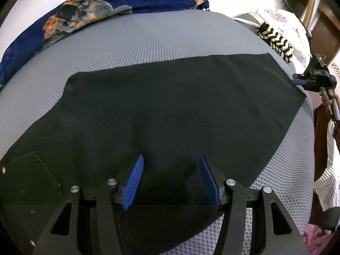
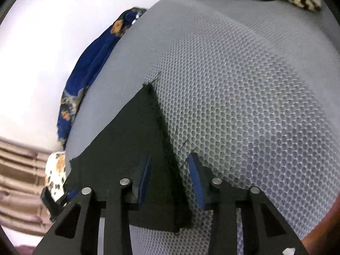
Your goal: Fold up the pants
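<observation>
Black pants [image 1: 161, 110] lie flat across a grey mesh surface [image 1: 148, 42], back pocket at lower left, leg end at the right. My left gripper [image 1: 171, 160] is open, its blue pads over the near edge of the pants. My right gripper [image 2: 170, 159] is open over the frayed hem [image 2: 161, 123] of the leg end, one finger on each side of the hem edge. The right gripper also shows in the left wrist view [image 1: 297, 81] at the far right end of the pants.
A blue floral blanket [image 1: 85, 14] lies along the far edge. A black-and-cream knit piece [image 1: 274, 40] and white cloth [image 1: 291, 21] lie at the right end. A striped sleeve [image 1: 327, 180] is at the right. A striped curtain [image 2: 19, 170] hangs at the left.
</observation>
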Demonstrator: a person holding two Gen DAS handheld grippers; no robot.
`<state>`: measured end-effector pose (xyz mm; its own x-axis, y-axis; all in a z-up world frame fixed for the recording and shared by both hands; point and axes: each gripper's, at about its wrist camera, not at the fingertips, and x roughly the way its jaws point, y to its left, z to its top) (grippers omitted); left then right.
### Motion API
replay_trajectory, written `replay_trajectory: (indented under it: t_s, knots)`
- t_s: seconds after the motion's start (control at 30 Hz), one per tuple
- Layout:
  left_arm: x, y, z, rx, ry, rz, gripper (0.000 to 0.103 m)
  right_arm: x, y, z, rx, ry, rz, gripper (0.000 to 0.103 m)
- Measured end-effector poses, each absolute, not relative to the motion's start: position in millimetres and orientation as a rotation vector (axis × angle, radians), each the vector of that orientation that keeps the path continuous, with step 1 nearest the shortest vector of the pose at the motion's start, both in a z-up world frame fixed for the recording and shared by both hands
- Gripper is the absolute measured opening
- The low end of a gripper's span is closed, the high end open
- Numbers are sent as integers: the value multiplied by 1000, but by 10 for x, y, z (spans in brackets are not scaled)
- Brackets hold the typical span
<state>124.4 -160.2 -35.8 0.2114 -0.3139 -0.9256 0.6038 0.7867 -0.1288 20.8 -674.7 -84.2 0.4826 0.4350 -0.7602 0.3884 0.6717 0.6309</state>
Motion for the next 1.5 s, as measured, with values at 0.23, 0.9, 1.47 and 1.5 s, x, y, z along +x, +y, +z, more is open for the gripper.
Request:
replay_trajectory:
  t_s: [0.23,0.9,1.47,1.5]
  knots:
    - [1230,-1641,-408,307,1185,-637,59,328,-6687,-964,910,1107,161,21]
    - [1241,-1048,-2,158,1058,-564,63,536,-5702,-273,908,992,30,8]
    - [955,40,153,-16,986,-449,63,1578,-3300,-470,741,1180,362,8]
    - [941,79,148,-25,984,-450,63,1614,-3172,-513,726,1194,373,8]
